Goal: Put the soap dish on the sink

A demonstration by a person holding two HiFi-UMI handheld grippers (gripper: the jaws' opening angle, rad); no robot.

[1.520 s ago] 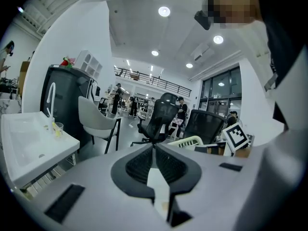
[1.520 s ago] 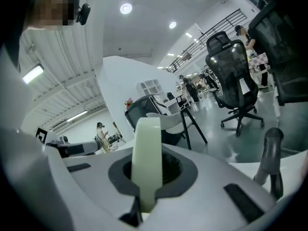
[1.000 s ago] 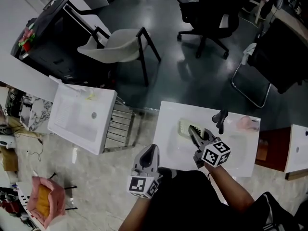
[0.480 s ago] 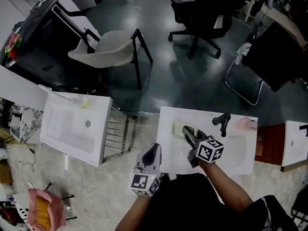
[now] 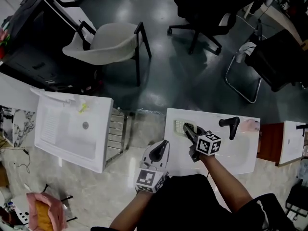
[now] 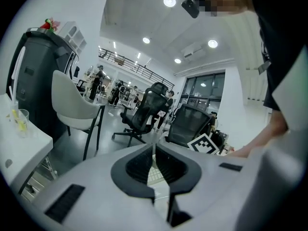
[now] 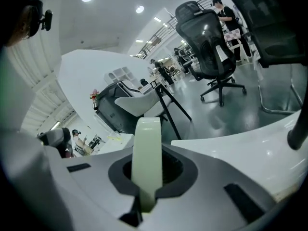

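A pale green soap dish (image 5: 179, 126) hangs over the back left corner of the white sink (image 5: 240, 150), and my right gripper (image 5: 186, 130) is shut on it. In the right gripper view the soap dish (image 7: 147, 148) stands edge-on between the jaws, with the sink's white rim (image 7: 240, 138) just beyond. My left gripper (image 5: 163, 146) is at the sink's front left edge with its jaws shut and nothing in them. In the left gripper view, the left gripper (image 6: 154, 166) points over the sink toward the dish.
A black faucet (image 5: 230, 125) and a pink object (image 5: 249, 125) sit on the sink's back rim. A second white sink (image 5: 72, 124) stands to the left, a metal rack (image 5: 117, 128) between them. A white chair (image 5: 108, 42) and black office chairs (image 5: 207, 8) are beyond.
My right gripper has come down and left with the soap dish toward the sink's back left corner. My left gripper has moved forward to the sink's front left edge.
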